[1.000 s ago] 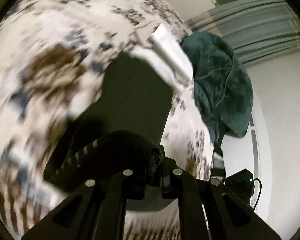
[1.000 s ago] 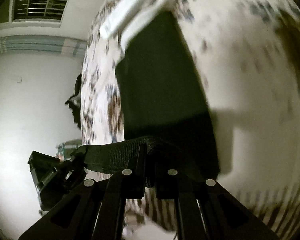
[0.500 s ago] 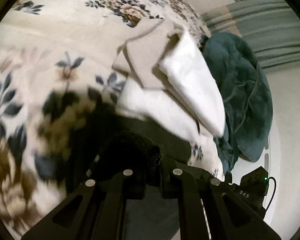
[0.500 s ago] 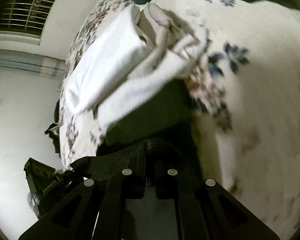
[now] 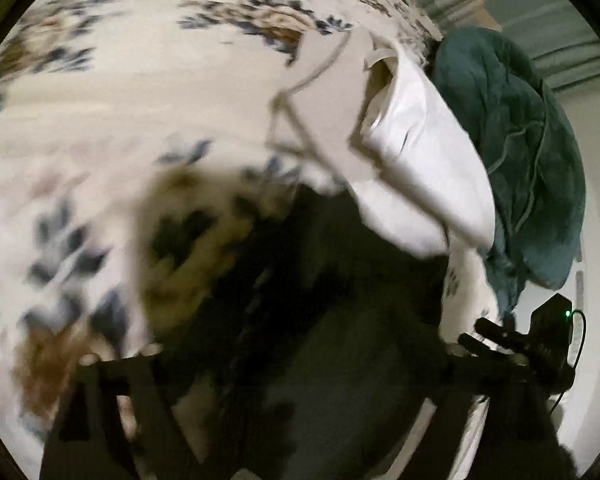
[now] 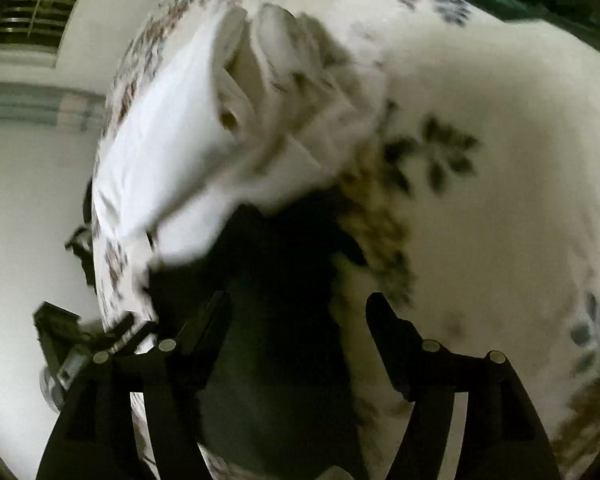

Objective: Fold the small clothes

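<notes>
Both tools, left [image 5: 300, 356] & right [image 6: 296, 312], have just been opening, jaws now wide w/ the black garment [image 6: 276, 280] released between them onto the bed [image 6: 480, 160], white pile [image 6: 172, 136] at 11 o'clock — fold prob. done.

Our left gripper [image 5: 300, 344] and right gripper [image 6: 298, 312] both point steeply down. Their jaws have just been opening, pressing on nothing.
</notes>
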`<state>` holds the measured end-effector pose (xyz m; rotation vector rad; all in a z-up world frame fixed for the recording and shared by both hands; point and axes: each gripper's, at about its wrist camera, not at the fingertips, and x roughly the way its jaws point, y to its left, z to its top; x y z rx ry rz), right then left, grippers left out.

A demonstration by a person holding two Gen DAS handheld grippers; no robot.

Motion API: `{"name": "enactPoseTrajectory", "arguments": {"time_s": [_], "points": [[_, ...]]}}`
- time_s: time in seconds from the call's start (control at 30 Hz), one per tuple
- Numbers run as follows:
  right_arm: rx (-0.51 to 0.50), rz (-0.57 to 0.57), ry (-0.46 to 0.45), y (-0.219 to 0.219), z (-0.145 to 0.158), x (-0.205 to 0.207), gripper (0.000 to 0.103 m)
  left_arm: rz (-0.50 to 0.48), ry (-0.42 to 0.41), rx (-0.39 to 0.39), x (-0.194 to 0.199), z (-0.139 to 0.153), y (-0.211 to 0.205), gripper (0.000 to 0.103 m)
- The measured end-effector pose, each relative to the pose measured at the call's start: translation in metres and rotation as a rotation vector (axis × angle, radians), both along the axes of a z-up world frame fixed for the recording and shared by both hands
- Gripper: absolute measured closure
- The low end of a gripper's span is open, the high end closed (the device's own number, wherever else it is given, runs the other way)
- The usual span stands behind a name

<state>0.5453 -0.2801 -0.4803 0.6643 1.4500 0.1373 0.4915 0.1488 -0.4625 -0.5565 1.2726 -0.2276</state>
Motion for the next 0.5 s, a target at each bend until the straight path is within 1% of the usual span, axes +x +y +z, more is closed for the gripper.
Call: {"name": "enactPoseTrajectory", "arguments": {"time_s": [0.07, 0.1, 0.13, 0.17, 0.2, 0.23, 0.27, 0.3, 0.33, 0.37, 0.4, 0.43, 0.47, 0.5], "points": [[0.016, 0.042, 0.05, -0.006, -0.007, -0.016, 0.018, 0.033, 0.023, -0.009, -0.035, 0.0, 0.011, 0.016], [0.018, 0.054, 0.058, -0.007, -0.01, -0.02, 0.017, 0.055, 0.036, -0.012, -0.053, -0.002, 0.016, 0.016], [0.025, 0.074, 0.068, -0.007, -0.014, -0.026, 0.016, 0.097, 0.063, -0.021, -0.083, -0.007, 0.022, 0.016], [0.039, 0.093, 0.078, -0.008, -0.021, -0.03, 0.016, 0.118, 0.083, -0.032, -0.099, -0.012, 0.024, 0.016], [0.049, 0.105, 0.082, -0.007, -0.025, -0.037, 0.014, 0.155, 0.13, -0.06, -0.119, -0.024, 0.027, 0.016], [0.068, 0.112, 0.084, -0.006, -0.031, -0.038, 0.011, 0.217, 0.211, -0.131, -0.147, -0.042, 0.028, 0.016], [0.091, 0.119, 0.084, -0.004, -0.037, -0.039, 0.007, 0.253, 0.254, -0.18, -0.16, -0.054, 0.026, 0.016], [0.124, 0.128, 0.09, -0.001, -0.046, -0.035, 0.006, 0.303, 0.32, -0.25, -0.184, -0.073, 0.02, 0.016], [0.136, 0.138, 0.099, 0.002, -0.053, -0.032, 0.006, 0.324, 0.347, -0.272, -0.193, -0.081, 0.015, 0.016], [0.14, 0.151, 0.11, 0.007, -0.061, -0.029, 0.006, 0.362, 0.371, -0.321, -0.207, -0.093, 0.007, 0.016], [0.149, 0.169, 0.122, 0.013, -0.07, -0.024, 0.006, 0.391, 0.364, -0.372, -0.212, -0.102, -0.003, 0.016], [0.155, 0.182, 0.127, 0.018, -0.074, -0.022, 0.006, 0.41, 0.349, -0.398, -0.212, -0.109, -0.011, 0.016], [0.165, 0.213, 0.132, 0.025, -0.081, -0.013, 0.006, 0.417, 0.332, -0.415, -0.21, -0.114, -0.017, 0.016], [0.172, 0.229, 0.132, 0.031, -0.085, -0.008, 0.006, 0.432, 0.306, -0.415, -0.205, -0.12, -0.023, 0.016]]}}
